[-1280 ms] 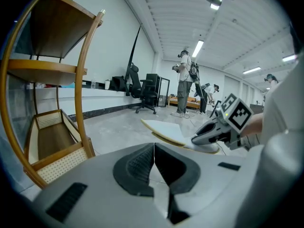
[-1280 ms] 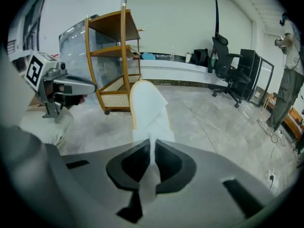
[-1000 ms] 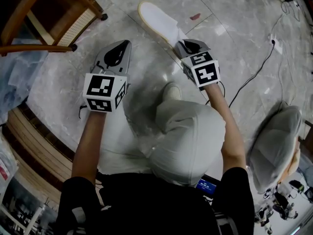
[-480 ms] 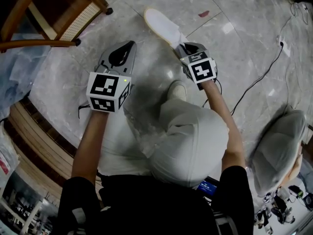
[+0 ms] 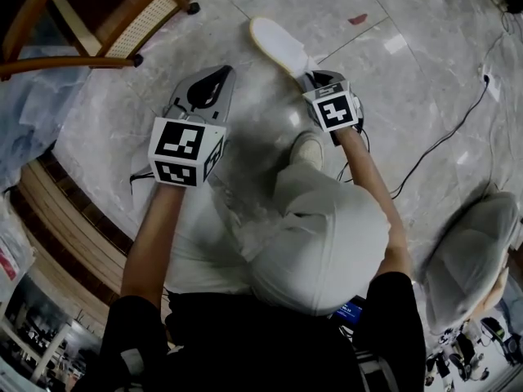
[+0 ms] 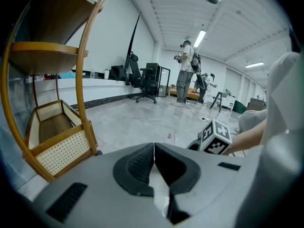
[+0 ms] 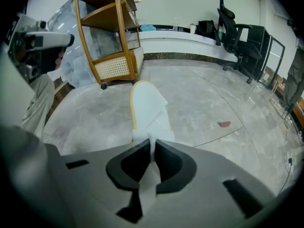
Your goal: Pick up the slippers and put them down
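While your right tool [image 7: 153, 144] is clamped shut on the slipper [image 7: 147, 106], its dark pads pinch a fold of white cloth at the near end, and the cloth runs back between them. The slipper stretches away from the pads, its toe pointing out over the floor [image 7: 209, 99] toward the wooden shelf rack [image 7: 111, 42]. It is plain white, soft and flat, with a thin tan line along the left edge of the sole and sharp creases in the upper just ahead of the grip. In your head view the same slipper [image 5: 278, 46] shows as a pale oval reaching up and left from the right tool [image 5: 315, 76]. You cannot tell whether its toe touches the floor.

Your left tool [image 6: 154, 148] has its pads pressed together with nothing between them. In the head view the left tool [image 5: 222, 73] sits beside the right one, apart from the slipper, over bare floor.

Farther out, a small red mark [image 7: 223, 124] lies on the grey marble to the right of the slipper. Your knee [image 5: 319, 235] in light trousers and one pale shoe [image 5: 306, 149] are just below the right tool. A black cable [image 5: 441, 137] trails across the floor at the right, and black office chairs [image 7: 237, 32] stand by the far wall.
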